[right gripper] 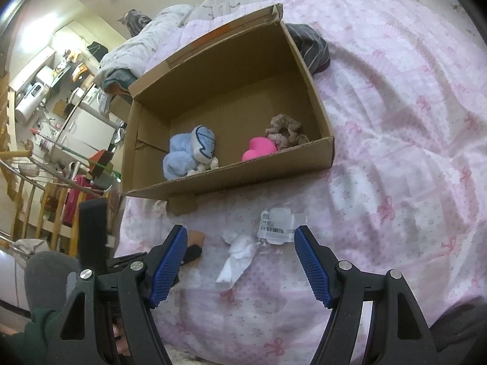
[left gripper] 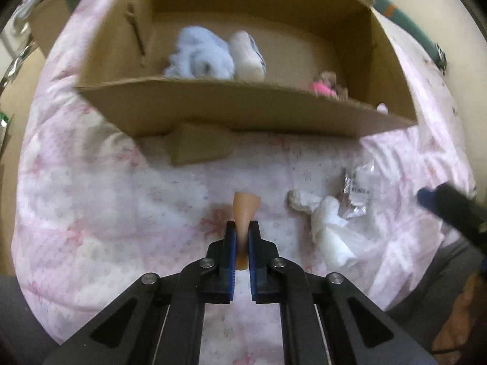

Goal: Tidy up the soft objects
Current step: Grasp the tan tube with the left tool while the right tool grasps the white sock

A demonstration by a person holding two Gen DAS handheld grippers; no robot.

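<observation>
— What do we see of our left gripper (left gripper: 242,237)?

— Black angular arms with triangular cut-outs, round silver screw heads at the joints, and blue ribbed pads (left gripper: 232,255) lining both fingers.

— And our right gripper (right gripper: 240,261)?

— The same build: black linkages, silver screws, blue cross-ribbed pads (right gripper: 170,264). Beside it we notice a dark green sleeve (right gripper: 33,331) at the lower left edge.
</observation>
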